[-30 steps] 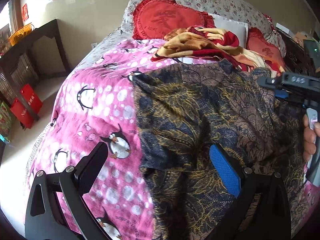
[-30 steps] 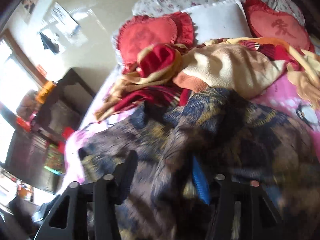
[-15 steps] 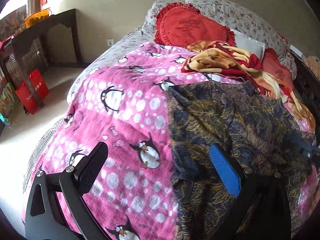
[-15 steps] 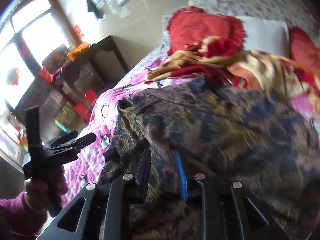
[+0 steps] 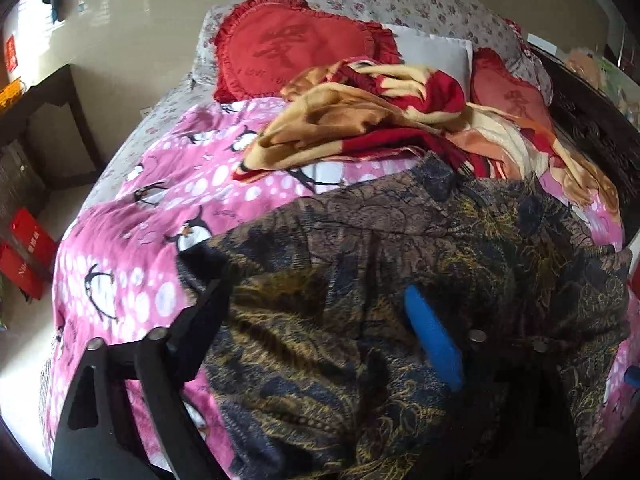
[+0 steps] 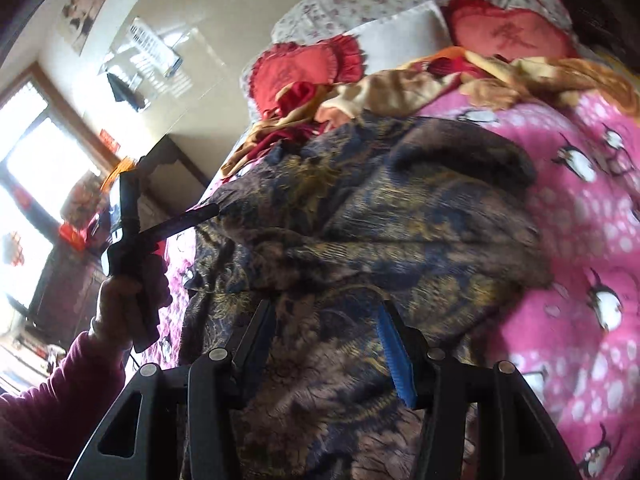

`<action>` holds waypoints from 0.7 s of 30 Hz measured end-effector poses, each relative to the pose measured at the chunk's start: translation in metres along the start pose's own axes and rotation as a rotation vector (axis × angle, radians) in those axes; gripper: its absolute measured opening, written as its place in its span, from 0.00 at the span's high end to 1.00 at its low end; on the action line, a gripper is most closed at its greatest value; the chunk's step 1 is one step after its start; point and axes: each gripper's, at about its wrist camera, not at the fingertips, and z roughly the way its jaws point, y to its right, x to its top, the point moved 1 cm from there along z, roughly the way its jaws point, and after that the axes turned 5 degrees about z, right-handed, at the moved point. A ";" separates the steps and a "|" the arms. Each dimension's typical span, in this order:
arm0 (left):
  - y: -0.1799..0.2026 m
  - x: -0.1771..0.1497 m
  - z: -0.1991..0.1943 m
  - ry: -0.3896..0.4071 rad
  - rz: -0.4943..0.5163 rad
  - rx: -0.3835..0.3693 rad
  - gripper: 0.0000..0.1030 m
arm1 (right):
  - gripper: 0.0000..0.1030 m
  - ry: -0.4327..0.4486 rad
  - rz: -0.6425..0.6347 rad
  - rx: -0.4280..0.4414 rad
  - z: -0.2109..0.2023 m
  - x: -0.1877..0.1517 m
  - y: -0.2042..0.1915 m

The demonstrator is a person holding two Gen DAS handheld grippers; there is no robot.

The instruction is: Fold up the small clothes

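One dark paisley garment [image 5: 360,264] on the bed [image 5: 132,240] — two red heart cushions [image 5: 296,52]; left tool [image 5: 320,312] closing, right tool [image 6: 326,334] opening — both released, cloth between.

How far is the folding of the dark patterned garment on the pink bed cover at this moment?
Done: the dark patterned garment lies on the pink penguin cover, bunched, with one rounded fold at its far side. In hand: the left gripper, jaws just closing, straddles the near-left part of the cloth; the right gripper, jaws just opening, hovers over it without pinching. Left: no neat folded shape yet; the blanket stays unfolded.
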 end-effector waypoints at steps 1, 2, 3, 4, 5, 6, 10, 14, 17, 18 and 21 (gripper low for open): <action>0.006 0.002 0.007 -0.029 0.012 -0.019 0.53 | 0.51 0.007 0.008 -0.003 -0.002 -0.001 0.002; 0.010 0.003 0.010 -0.054 0.008 -0.049 0.75 | 0.51 0.014 0.018 -0.002 -0.006 -0.002 0.006; 0.013 0.005 0.010 -0.068 0.000 -0.081 0.85 | 0.51 0.022 0.031 0.001 -0.008 -0.002 0.009; 0.015 0.007 0.005 -0.065 0.002 -0.081 0.85 | 0.51 0.030 0.039 0.001 -0.009 -0.001 0.011; 0.016 0.008 -0.003 -0.051 0.006 -0.079 0.90 | 0.51 0.038 0.041 0.000 -0.010 0.000 0.013; 0.014 0.010 -0.014 -0.033 0.003 -0.097 0.91 | 0.51 0.046 0.040 0.001 -0.012 0.000 0.013; -0.004 0.013 -0.062 0.013 -0.030 -0.162 0.92 | 0.51 0.064 0.036 0.012 -0.017 0.004 0.017; -0.033 0.002 -0.069 -0.031 -0.104 -0.139 0.91 | 0.51 0.068 0.032 0.000 -0.012 0.006 0.018; -0.040 -0.020 -0.040 -0.132 -0.113 -0.055 0.88 | 0.51 0.068 0.017 -0.086 -0.006 0.008 0.017; -0.042 -0.028 -0.030 -0.175 -0.122 -0.053 0.88 | 0.51 0.060 0.005 -0.125 -0.004 0.008 0.016; -0.044 -0.043 -0.026 -0.177 -0.136 -0.075 0.84 | 0.51 0.043 -0.011 -0.201 -0.004 0.009 0.019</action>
